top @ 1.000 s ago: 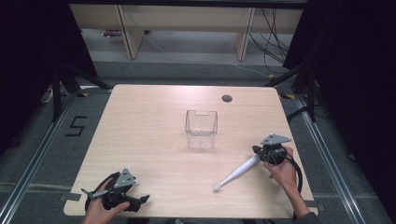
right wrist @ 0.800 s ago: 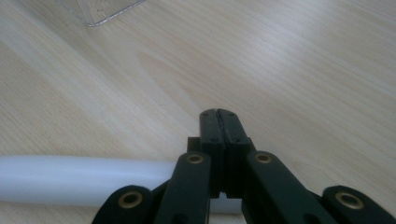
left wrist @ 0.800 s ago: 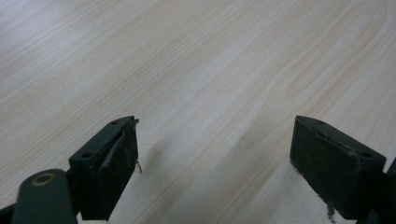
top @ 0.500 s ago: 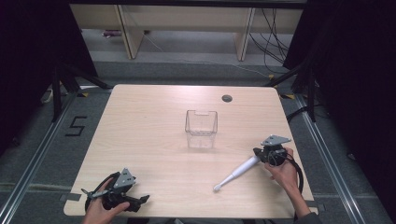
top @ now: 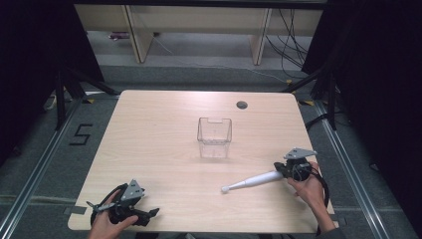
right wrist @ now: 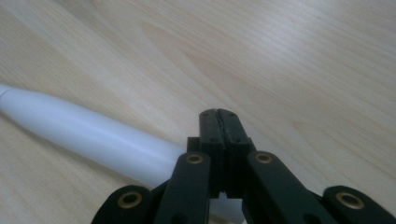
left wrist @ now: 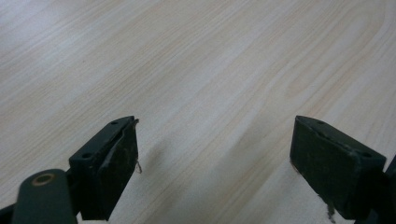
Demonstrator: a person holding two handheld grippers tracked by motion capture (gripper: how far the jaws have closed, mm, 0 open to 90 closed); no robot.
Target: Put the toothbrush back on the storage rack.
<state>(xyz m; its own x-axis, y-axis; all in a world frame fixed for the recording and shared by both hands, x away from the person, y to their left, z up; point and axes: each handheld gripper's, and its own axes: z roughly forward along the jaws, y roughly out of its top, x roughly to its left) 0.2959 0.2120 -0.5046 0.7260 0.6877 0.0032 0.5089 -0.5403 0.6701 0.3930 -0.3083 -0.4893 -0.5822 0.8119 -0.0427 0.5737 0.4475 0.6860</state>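
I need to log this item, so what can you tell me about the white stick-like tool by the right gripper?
The white tool is a long, smooth, glossy rod, plastic by the look of it, thick at one end and tapering to a thin neck with a small rounded tip. It lies flat on the light wooden table, tip pointing toward the person's left. Its thick end lies under the right gripper, whose fingers are shut together above it; whether they pinch it cannot be told.

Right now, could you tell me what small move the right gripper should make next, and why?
Probably open the right gripper: its jaws are shut on nothing, and the white wand lies beside them on the table, not gripped.
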